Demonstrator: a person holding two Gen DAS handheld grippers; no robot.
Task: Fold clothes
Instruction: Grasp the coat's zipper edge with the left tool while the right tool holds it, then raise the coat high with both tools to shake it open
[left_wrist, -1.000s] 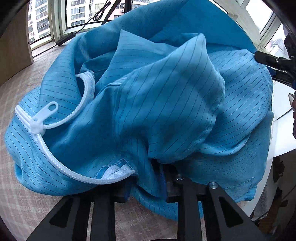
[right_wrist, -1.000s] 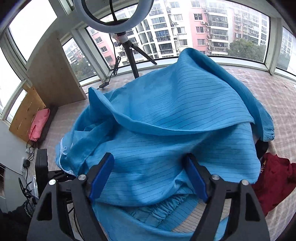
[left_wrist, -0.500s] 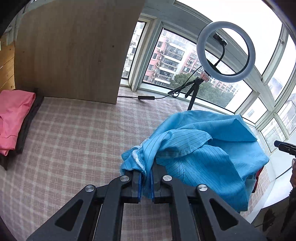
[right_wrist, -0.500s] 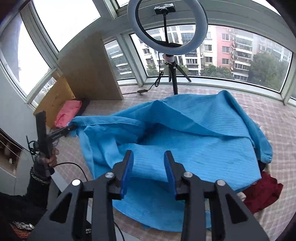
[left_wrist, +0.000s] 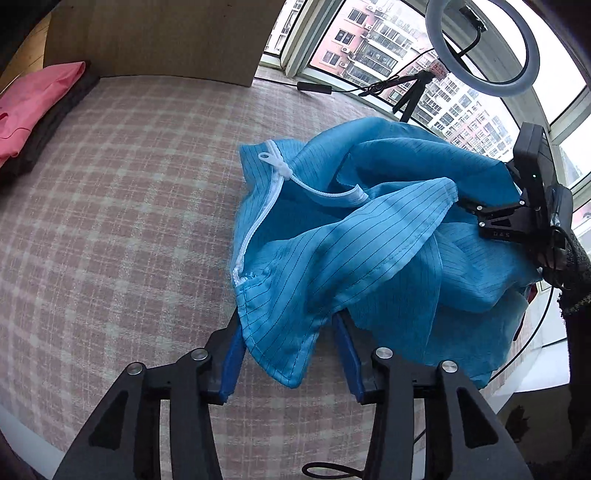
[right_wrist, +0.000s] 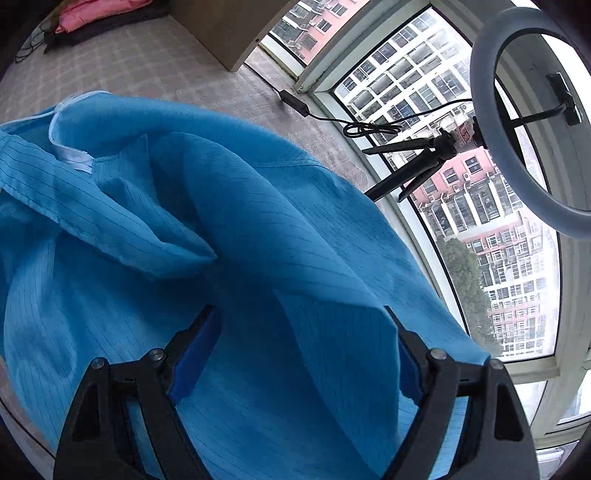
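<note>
**Blue garment between two spread tools**

From the left wrist view, the left tool (left_wrist: 288, 354) stands spread, its blue-padded fingers (left_wrist: 232, 360) apart on either side of a hanging corner of the blue garment (left_wrist: 332, 258). That corner droops into the gap; whether it touches either pad cannot be told. The garment lies crumpled on the checked bench (left_wrist: 129, 206), just ahead of the tool and reaching off to the right. Its white zipper (left_wrist: 266, 199) is partly undone, the pull lying at the far end. At the right edge the right tool (left_wrist: 517, 218) appears as a black frame over the garment's far side; its fingertips are buried behind a fold, so its state cannot be read from this view. A hand (left_wrist: 561, 258) in a dark sleeve grips it, cut off by the frame edge. A pink cloth (left_wrist: 33, 99) rests on a dark pad at far left, well apart from the garment. A ring light (left_wrist: 480, 44) on a tripod stands by the window.

From the right wrist view, the right tool (right_wrist: 299, 354) is also spread wide. The garment (right_wrist: 240, 240) fills the space between and beyond its fingers, draped over the right one, whose pad is mostly hidden by the fabric. The left pad (right_wrist: 195, 358) shows clearly, with cloth right beside it. A pale collar strip (right_wrist: 70, 155) shows at upper left. The garment's near edge runs out of frame below. The ring light (right_wrist: 532, 110) and its cable (right_wrist: 369, 129) sit beyond, beside the window.
</note>
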